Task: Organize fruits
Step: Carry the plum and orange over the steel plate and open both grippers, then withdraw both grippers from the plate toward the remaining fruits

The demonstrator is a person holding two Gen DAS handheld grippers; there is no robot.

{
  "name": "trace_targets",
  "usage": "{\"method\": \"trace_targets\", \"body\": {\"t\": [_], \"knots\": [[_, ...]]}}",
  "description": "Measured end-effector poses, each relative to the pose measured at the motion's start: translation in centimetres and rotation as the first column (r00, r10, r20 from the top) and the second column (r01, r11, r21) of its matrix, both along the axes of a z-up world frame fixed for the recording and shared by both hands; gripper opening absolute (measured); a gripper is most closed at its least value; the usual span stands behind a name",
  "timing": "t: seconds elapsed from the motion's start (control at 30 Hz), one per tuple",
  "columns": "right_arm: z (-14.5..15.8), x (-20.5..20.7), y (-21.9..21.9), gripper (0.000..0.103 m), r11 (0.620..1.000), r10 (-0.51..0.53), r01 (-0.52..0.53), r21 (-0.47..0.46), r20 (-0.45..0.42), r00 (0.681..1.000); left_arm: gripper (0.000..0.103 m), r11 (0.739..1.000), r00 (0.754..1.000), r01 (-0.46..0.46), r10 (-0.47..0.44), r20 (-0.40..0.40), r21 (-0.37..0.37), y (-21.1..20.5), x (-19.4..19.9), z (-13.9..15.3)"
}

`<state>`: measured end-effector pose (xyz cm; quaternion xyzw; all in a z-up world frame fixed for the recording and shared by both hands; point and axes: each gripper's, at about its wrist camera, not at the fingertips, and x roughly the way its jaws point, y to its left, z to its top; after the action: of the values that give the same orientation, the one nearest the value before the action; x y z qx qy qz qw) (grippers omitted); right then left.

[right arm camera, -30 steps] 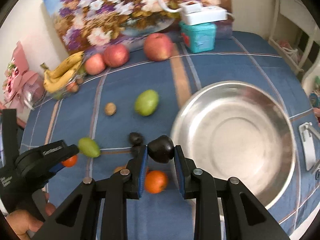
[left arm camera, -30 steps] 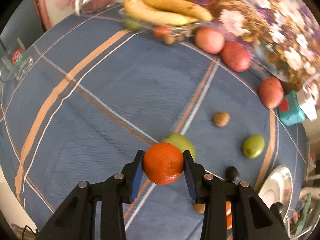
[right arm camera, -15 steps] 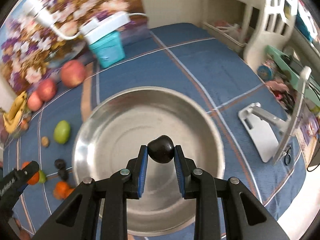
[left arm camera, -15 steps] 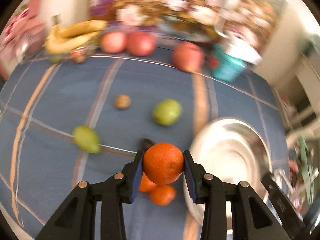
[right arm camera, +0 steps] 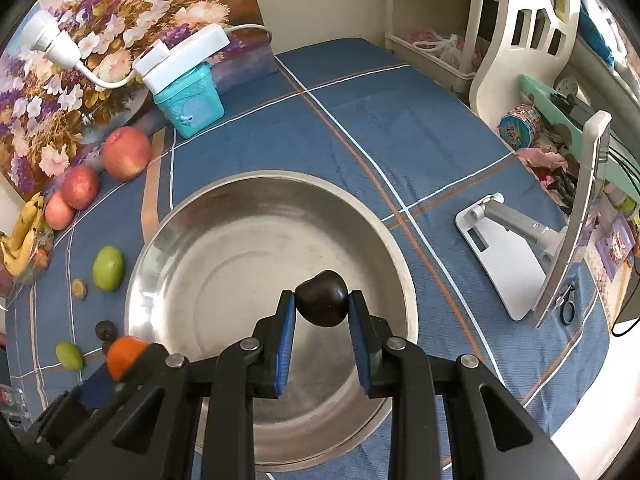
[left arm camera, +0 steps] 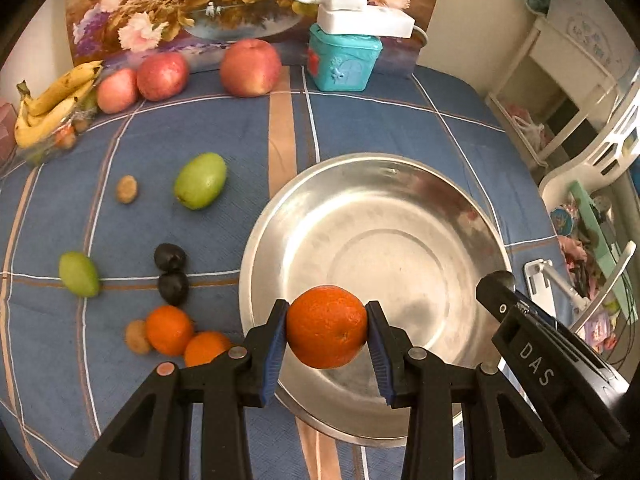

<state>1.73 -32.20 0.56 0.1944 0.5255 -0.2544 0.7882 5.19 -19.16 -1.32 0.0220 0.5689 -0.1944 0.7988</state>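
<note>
My left gripper (left arm camera: 327,340) is shut on an orange (left arm camera: 327,333) and holds it over the near rim of a steel bowl (left arm camera: 472,216). My right gripper (right arm camera: 322,312) is shut on a dark plum (right arm camera: 322,298) above the same bowl (right arm camera: 224,200); nothing lies in the bowl. On the blue cloth left of the bowl lie two oranges (left arm camera: 169,330), two dark plums (left arm camera: 171,258), two green fruits (left arm camera: 200,186) and small brown fruits (left arm camera: 127,189). The left gripper with its orange (right arm camera: 125,355) shows at lower left in the right wrist view.
Three red apples (left arm camera: 250,67) and bananas (left arm camera: 52,100) sit at the back by a flower painting (left arm camera: 200,4). A teal box (left arm camera: 344,62) carries a white power strip. A white tablet stand (right arm camera: 508,240) is right of the bowl. A white chair (right arm camera: 532,40) stands beyond the table edge.
Both grippers swung right from the loose fruit to above the bowl, carrying the orange and the plum. The bowl now fills both views.
</note>
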Motion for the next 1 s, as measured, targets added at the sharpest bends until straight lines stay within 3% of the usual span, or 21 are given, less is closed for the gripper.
{"method": "trace_targets", "body": {"t": [0.2, 0.37, 0.63, 1.0], "knots": [[0.1, 0.0, 0.1, 0.028, 1.000, 0.003, -0.003, -0.003, -0.003, 1.000, 0.042, 1.000, 1.000, 0.001, -0.001, -0.011, -0.002, 0.2, 0.1, -0.2], [0.4, -0.1, 0.0, 0.036, 1.000, 0.002, -0.002, -0.012, 0.000, 1.000, 0.047, 1.000, 1.000, 0.002, -0.002, -0.010, -0.017, 0.3, 0.1, 0.1], [0.7, -0.3, 0.1, 0.036, 1.000, 0.010, -0.010, -0.017, 0.001, 1.000, 0.047, 1.000, 1.000, -0.012, 0.012, -0.016, -0.026, 1.0, 0.2, 0.4], [0.4, 0.0, 1.6, 0.036, 0.998, 0.057, -0.058, -0.030, -0.027, 0.998, 0.047, 0.987, 0.987, -0.160, 0.159, -0.035, -0.022, 6.7, 2.1, 1.0]]}}
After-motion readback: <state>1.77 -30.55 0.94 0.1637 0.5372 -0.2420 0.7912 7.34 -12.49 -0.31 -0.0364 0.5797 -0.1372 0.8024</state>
